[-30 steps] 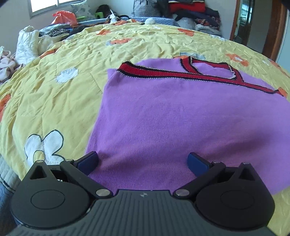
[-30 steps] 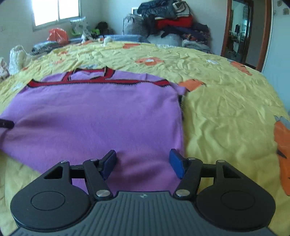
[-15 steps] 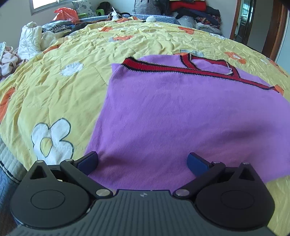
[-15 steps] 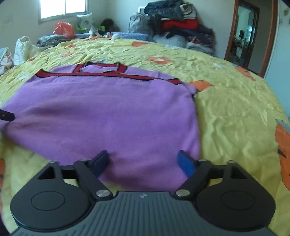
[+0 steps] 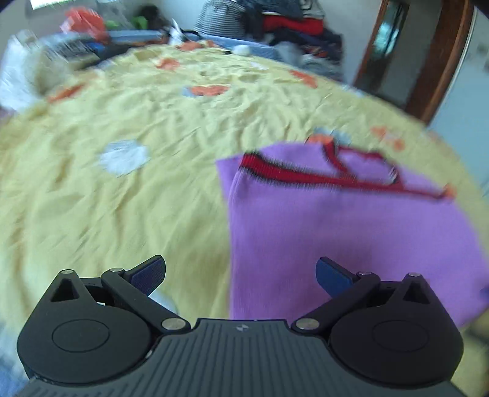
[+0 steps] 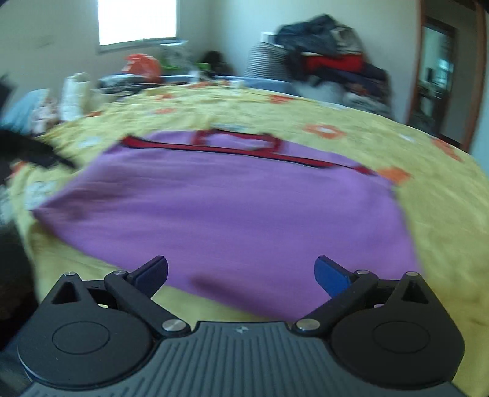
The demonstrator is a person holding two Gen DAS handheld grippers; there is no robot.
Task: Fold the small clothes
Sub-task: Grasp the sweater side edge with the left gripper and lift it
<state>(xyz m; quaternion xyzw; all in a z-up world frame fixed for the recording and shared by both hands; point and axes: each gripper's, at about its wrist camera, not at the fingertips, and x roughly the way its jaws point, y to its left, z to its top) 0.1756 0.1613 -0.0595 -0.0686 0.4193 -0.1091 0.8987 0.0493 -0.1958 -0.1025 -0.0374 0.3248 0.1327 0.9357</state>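
Observation:
A purple knitted vest [image 5: 351, 226] with red-and-black trim lies flat on the yellow bedspread [image 5: 122, 189]. Both views are blurred by motion. My left gripper [image 5: 241, 274] is open above the vest's left edge, which runs between its blue pads, and nothing is gripped. In the right wrist view the vest [image 6: 232, 207] spreads across the middle, its near hem just beyond the fingertips. My right gripper [image 6: 241, 273] hovers over that hem with its jaws opening wide and nothing pressed between them.
A heap of dark and red clothes [image 6: 330, 61] sits at the bed's far end. A wooden door frame [image 5: 428, 61] stands on the right. Bags and white bundles [image 6: 76, 94] crowd the far left under a window [image 6: 137, 21]. A dark blurred shape [image 6: 30, 149] shows at the left edge.
Both grippers have swung back from the vest. The left one shifted left, so the vest's left edge now lies between its fingers. The right gripper's jaws have spread wider.

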